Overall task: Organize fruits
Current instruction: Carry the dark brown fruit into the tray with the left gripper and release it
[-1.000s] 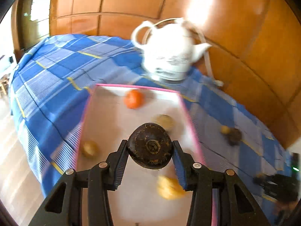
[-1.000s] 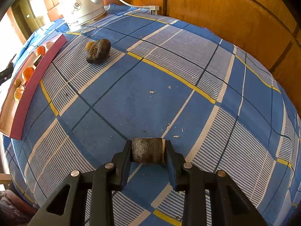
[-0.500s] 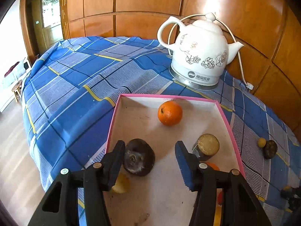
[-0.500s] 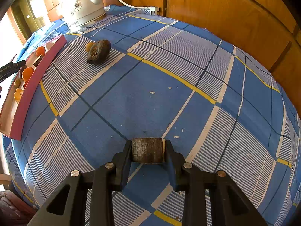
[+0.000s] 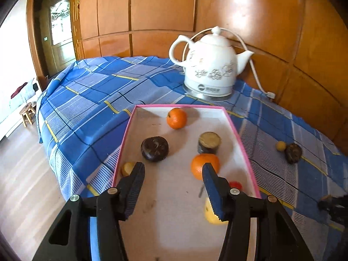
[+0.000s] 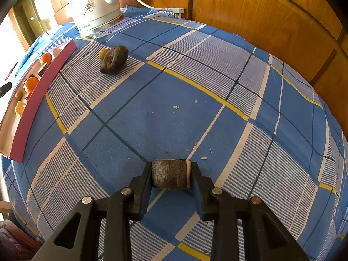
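Observation:
A pink-rimmed tray (image 5: 243,143) lies on the blue checked cloth. In it are a dark round fruit (image 5: 154,148), two oranges (image 5: 176,118) (image 5: 201,165), a short dark cylinder piece (image 5: 209,142) and yellow pieces (image 5: 127,168). My left gripper (image 5: 173,173) hangs open above the tray's near half, nothing between its fingers, the dark fruit lying just beyond its left finger. My right gripper (image 6: 170,173) is shut on a dark cylinder piece (image 6: 169,173) low over the cloth. Another dark fruit (image 6: 113,59) with a small yellow one (image 6: 103,53) lies on the cloth near the tray (image 6: 32,108).
A white electric kettle (image 5: 208,65) with its cord stands behind the tray against the wooden wall panels (image 5: 271,21). The table's left edge (image 5: 46,143) drops to a wooden floor. Crumbs (image 6: 176,107) dot the cloth.
My left gripper let go of the dark round fruit, which now lies in the tray, then drew back and up. The right gripper and its piece stayed still.

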Demonstrator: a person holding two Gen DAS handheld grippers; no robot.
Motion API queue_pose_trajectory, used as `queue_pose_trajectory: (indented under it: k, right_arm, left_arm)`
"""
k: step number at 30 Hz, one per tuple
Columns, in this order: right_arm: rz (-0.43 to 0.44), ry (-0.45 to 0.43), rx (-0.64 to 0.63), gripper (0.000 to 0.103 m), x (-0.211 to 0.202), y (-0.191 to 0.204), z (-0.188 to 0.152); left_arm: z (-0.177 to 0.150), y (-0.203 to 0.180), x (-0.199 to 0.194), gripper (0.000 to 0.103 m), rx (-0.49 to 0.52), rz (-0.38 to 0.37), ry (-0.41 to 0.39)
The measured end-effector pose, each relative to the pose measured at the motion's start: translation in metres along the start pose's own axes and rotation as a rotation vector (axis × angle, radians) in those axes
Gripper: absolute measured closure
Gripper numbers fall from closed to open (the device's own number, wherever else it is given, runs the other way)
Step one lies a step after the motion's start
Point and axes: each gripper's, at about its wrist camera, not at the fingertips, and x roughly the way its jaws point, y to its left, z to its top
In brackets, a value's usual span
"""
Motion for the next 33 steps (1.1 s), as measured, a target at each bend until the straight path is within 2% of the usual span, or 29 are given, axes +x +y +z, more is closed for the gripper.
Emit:
queue_pose_trajectory:
  k: [13, 33]
  right_arm:
    - [-0.013, -0.003, -0.009, 0.07, 0.0, 0.002, -0.001]
    - [-0.023, -0.008, -0.021, 0.07, -0.002, 0.003, 0.0]
  left_arm:
    - [-0.018, -0.015, -0.027, 0.047, 0.024, -0.047, -0.002]
    - [-0.03, -0.024, -0.035, 0.047, 0.037, -0.084, 0.026]
